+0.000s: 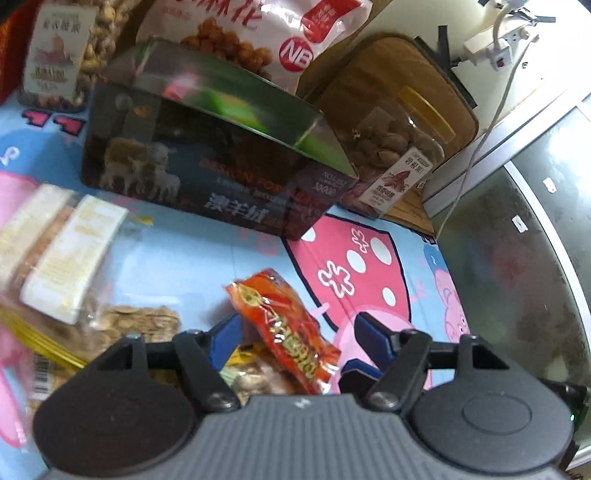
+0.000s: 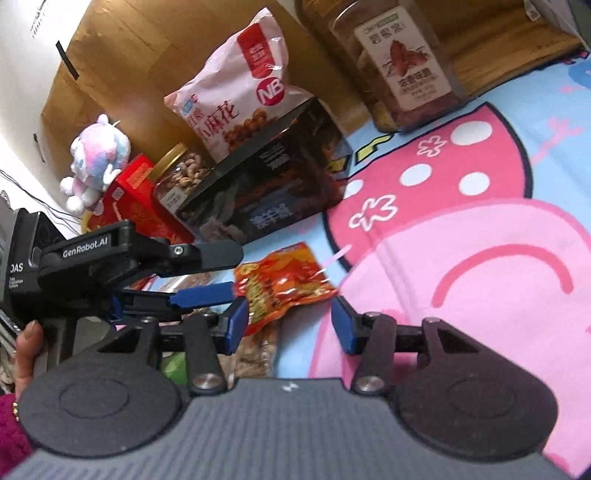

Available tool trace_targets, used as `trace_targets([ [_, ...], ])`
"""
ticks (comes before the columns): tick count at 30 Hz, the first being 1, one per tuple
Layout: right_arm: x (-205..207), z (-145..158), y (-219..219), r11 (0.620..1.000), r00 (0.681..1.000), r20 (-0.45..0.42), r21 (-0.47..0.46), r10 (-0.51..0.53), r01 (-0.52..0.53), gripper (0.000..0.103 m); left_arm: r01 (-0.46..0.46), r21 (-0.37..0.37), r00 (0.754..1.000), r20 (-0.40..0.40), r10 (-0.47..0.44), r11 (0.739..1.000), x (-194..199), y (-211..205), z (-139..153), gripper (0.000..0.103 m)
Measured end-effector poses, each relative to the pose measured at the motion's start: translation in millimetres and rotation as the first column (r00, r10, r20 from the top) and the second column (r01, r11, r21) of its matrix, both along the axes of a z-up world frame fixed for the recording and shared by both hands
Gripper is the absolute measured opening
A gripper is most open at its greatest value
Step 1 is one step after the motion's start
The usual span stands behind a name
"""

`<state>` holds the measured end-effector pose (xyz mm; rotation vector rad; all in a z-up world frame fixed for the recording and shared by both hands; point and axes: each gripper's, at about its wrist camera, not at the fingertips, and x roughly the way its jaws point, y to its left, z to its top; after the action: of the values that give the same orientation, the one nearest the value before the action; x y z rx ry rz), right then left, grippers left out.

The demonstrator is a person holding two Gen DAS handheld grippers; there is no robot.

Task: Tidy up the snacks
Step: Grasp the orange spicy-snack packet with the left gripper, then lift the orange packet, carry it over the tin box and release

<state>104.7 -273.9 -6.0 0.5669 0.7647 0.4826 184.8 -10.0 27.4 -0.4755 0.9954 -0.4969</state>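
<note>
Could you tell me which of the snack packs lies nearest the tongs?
The small red-orange packet, lying flat on the cloth between the open left tongs; the pink bag and the jars stand far behind.

A red-orange snack packet (image 1: 284,328) with gold lettering lies on a light-blue sheet (image 1: 192,254) printed with pink cartoon pigs. At twelve o'clock: a dark box (image 1: 207,155); beyond it, a pink-and-white bag (image 1: 258,33).

Plush toy (image 2: 96,155) by the cardboard (image 2: 122,74), white power strip (image 1: 491,48) (cable plugged in), cartoon-printed sheet (image 2: 480,229) beneath.
</note>
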Motion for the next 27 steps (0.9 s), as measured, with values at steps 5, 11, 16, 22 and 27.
trace_targets([
  [5, 8.5, -7.4, -5.4, 0.995, 0.999, -0.043, 0.099, -0.004, 0.008, 0.053, 0.012, 0.025, 1.0, 0.004, -0.012, 1.0, 6.3, -15.0, -2.3, 0.065],
  [11, 11.2, -11.3, -3.8, 0.999, 0.999, -0.034, 0.043, -0.022, 0.024, 0.015, 0.035, 0.04, 0.999, -0.021, -0.034, 0.999, 11.0, -30.5, -17.0, 0.022],
  [16, -1.5, -11.0, -18.0, 0.999, 1.0, -0.024, 0.045, -0.017, 0.018, 0.012, 0.044, 0.001, 0.998, -0.038, -0.044, 0.999, 6.4, -33.7, -19.5, 0.021],
  [22, -48.1, -2.2, -41.7, 1.0, 1.0, -0.003, -0.022, -0.007, 0.007, 0.016, 0.151, 0.005, 0.988, -0.027, -0.151, 0.989, -24.8, -63.7, -17.2, 0.021],
  [27, -94.2, 1.2, -66.1, 0.996, 1.0, -0.004, -0.083, 0.017, -0.017, 0.024, 0.255, -0.002, 0.967, -0.024, -0.255, 0.967, -59.5, -89.1, -17.7, 0.018],
])
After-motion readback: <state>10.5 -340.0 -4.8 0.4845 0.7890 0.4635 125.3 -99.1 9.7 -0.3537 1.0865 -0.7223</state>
